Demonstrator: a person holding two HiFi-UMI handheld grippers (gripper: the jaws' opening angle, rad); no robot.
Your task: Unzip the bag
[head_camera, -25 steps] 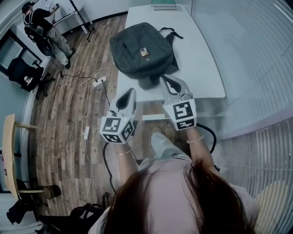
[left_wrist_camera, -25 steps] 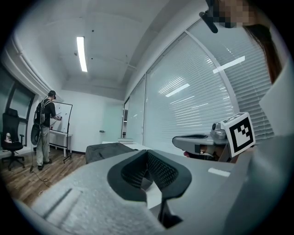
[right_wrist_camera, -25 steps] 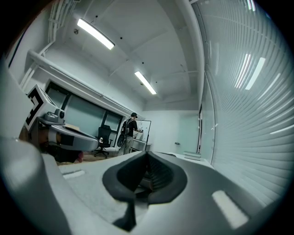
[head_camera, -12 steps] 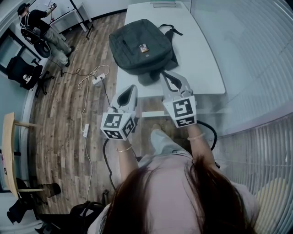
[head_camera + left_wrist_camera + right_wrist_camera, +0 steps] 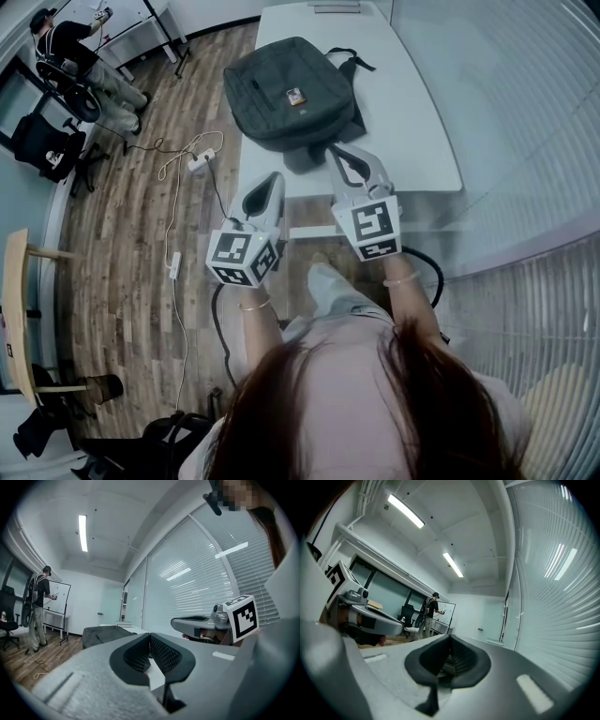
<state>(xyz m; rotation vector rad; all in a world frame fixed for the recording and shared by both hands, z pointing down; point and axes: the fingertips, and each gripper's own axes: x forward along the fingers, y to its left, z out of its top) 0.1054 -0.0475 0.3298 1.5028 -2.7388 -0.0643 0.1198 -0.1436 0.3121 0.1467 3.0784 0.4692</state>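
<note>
Currently, left gripper [image 5: 271, 180] held level, jaws clenched together, nothing gripped between pads. Right gripper [image 5: 336, 152] likewise pressed closed, empty. Dark grey bag [image 5: 286, 92] laid flat on white table [image 5: 412, 122], ahead of both grippers. Bag's near edge seen just beside right gripper's tips, slightly to their left. Left gripper's tips seen short of bag, at table's near edge.

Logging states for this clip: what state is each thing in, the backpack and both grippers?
Dark grey fabric backpack: lying flat on the white table, no opening visible, untouched.
Left gripper: shut, empty.
Right gripper: shut, empty.
</note>
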